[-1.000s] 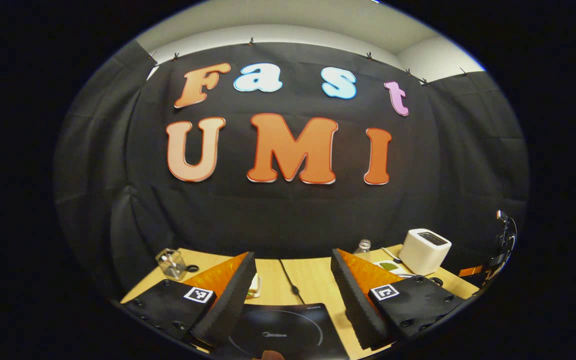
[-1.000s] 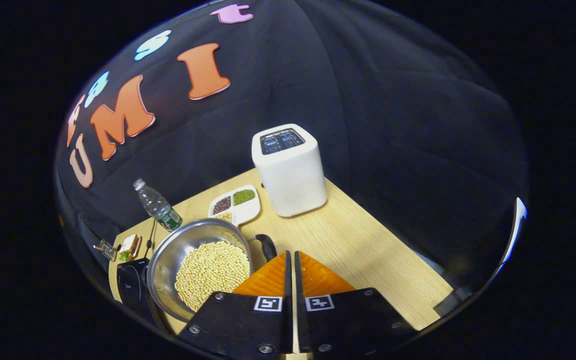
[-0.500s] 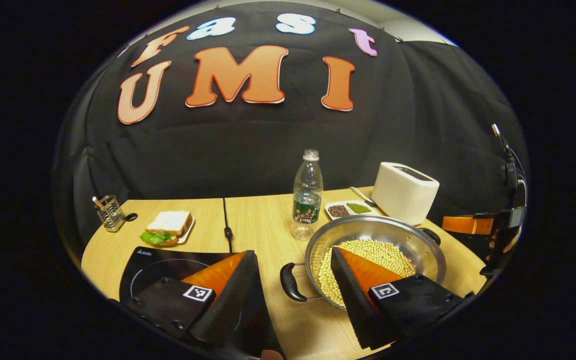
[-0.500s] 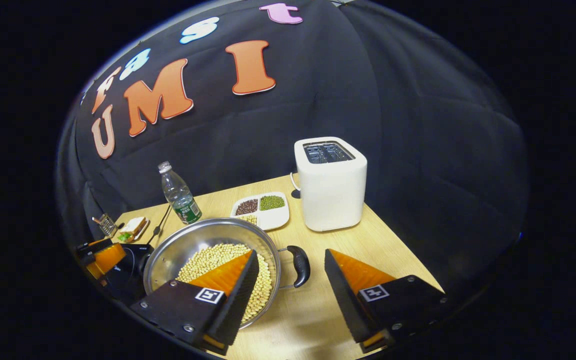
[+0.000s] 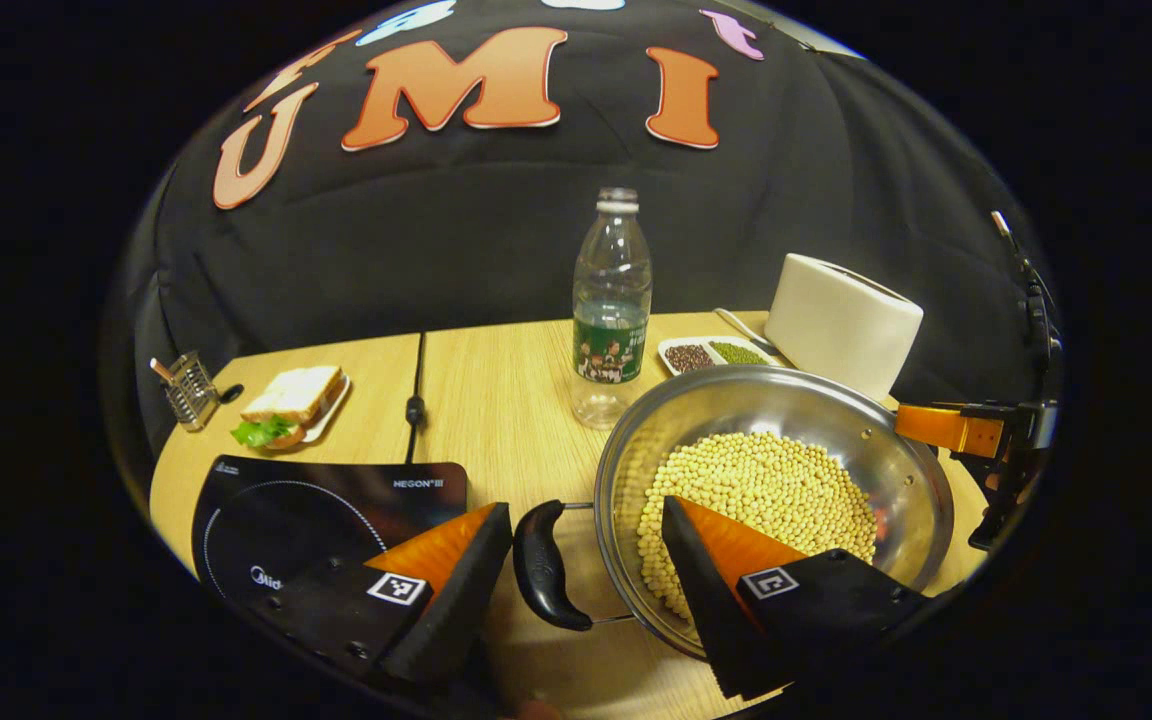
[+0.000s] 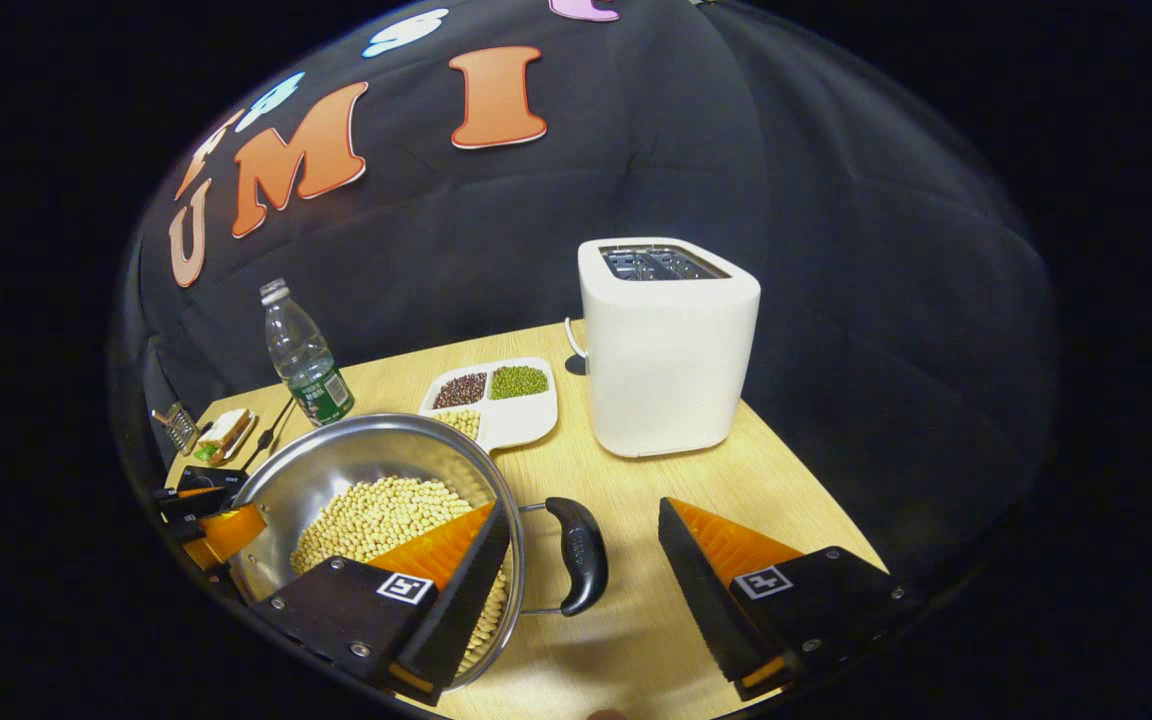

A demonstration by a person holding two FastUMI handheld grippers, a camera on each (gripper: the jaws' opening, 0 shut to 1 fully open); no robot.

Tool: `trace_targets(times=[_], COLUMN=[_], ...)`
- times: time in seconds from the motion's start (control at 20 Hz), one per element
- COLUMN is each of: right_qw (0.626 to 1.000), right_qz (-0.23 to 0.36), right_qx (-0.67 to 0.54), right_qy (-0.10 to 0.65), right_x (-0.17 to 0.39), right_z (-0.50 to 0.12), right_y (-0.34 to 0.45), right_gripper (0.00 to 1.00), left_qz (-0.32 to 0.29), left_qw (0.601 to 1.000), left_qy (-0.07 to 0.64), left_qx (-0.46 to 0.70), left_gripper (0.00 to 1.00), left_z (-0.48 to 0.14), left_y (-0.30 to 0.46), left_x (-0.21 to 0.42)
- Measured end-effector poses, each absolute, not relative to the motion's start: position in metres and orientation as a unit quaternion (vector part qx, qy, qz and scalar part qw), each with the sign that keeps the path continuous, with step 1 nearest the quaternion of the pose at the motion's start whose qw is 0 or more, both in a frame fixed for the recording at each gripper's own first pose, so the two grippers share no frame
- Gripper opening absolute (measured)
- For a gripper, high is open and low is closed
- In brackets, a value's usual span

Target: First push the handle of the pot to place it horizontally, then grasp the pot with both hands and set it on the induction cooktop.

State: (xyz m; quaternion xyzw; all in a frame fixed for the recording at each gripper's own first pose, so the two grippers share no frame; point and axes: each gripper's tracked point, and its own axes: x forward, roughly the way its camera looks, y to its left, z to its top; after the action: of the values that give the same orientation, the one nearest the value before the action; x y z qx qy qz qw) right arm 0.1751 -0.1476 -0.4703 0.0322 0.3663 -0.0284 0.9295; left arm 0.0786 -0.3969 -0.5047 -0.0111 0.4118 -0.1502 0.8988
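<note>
Both grippers have closed in: spread left gripper [image 5: 586, 555] and spread right gripper [image 6: 584, 555] each straddle a black handle [image 5: 539, 565] of the steel soybean-filled pot [image 5: 786, 400], lower centre of frame.

Shiny steel pot [image 5: 911, 480] (glossy black handles [image 5: 541, 565]), pale wood-grain table [image 6: 686, 480], clear plastic bottle [image 5: 612, 300]

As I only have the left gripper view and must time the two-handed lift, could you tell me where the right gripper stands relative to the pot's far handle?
Observer: In the right gripper view, the right gripper has its jaws open, with the black far handle between them, untouched.
Operator: Thank you. Is anything crowding that handle?
Observer: No, a strip of bare table separates it from the toaster.
</note>
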Motion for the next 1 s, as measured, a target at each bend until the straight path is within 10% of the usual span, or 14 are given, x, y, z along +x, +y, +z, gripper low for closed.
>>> trace_targets(times=[0.25,0.6,1.0], right_qw=[0.909,0.891,0.892], right_qz=[-0.020,-0.029,-0.046], right_qx=[0.055,0.094,0.116], right_qy=[0.413,0.443,0.435], right_x=[0.171,0.159,0.140], right_z=[-0.500,-0.505,-0.466], right_y=[-0.137,-0.130,-0.129], right_gripper=[0.94,0.58,0.52], left_qz=[-0.160,-0.148,-0.149], left_qw=[0.889,0.871,0.867], left_qy=[0.429,0.467,0.470], left_qx=[-0.020,-0.039,-0.066], left_gripper=[1.00,0.64,0.63], left_z=[-0.519,-0.526,-0.498], left_y=[-0.403,-0.396,-0.388], left_x=[0.086,0.087,0.077])
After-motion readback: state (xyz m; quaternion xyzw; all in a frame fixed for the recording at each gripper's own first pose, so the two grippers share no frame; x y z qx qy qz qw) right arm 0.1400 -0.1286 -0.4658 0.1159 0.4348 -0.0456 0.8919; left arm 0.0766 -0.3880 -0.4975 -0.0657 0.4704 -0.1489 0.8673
